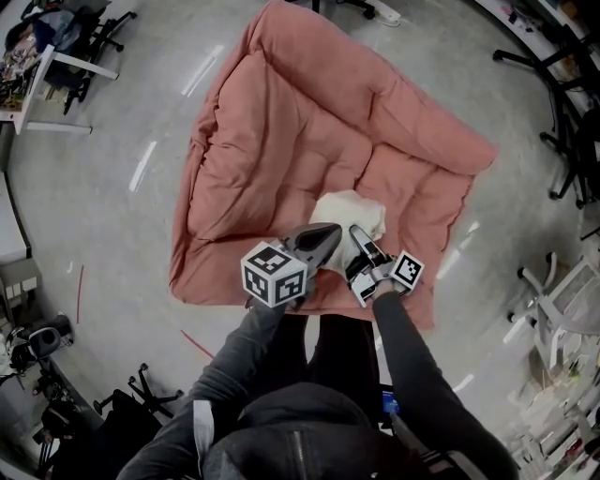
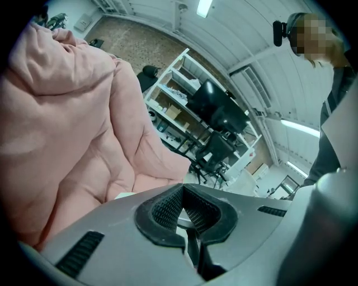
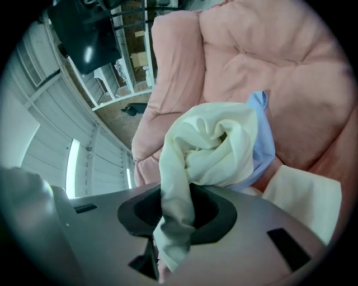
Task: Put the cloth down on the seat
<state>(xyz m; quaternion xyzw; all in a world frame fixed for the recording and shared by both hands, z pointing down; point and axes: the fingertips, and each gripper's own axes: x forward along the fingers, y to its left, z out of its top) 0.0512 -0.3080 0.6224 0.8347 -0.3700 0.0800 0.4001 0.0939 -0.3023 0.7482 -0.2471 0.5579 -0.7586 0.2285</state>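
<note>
Between the right tongs (image 3: 176, 211) a strip of cream cloth (image 3: 212, 148) is pinched tight. The rest bunches in soft folds just past the tips, with a pale blue panel (image 3: 264, 139) along its right side. Beside them, the left tongs (image 2: 183, 208) are clenched on nothing, their ribbed pads meeting at the tip.

Under and behind the cloth spreads the seat (image 1: 281, 141), a large salmon-pink quilted cushion with puffed, raised edges, lying on a grey floor (image 1: 112, 197). In the head view the bundle sits over the seat's near middle, though whether it touches the padding cannot be told. Black office chairs (image 1: 558, 103) stand around the edges of the room.

Only the right gripper view shows the blue panel and the pinch itself. Only the left gripper view shows a white shelving rack (image 2: 173, 106) with boxes, and ceiling strip lights (image 2: 204, 6) beyond the seat's raised side.
</note>
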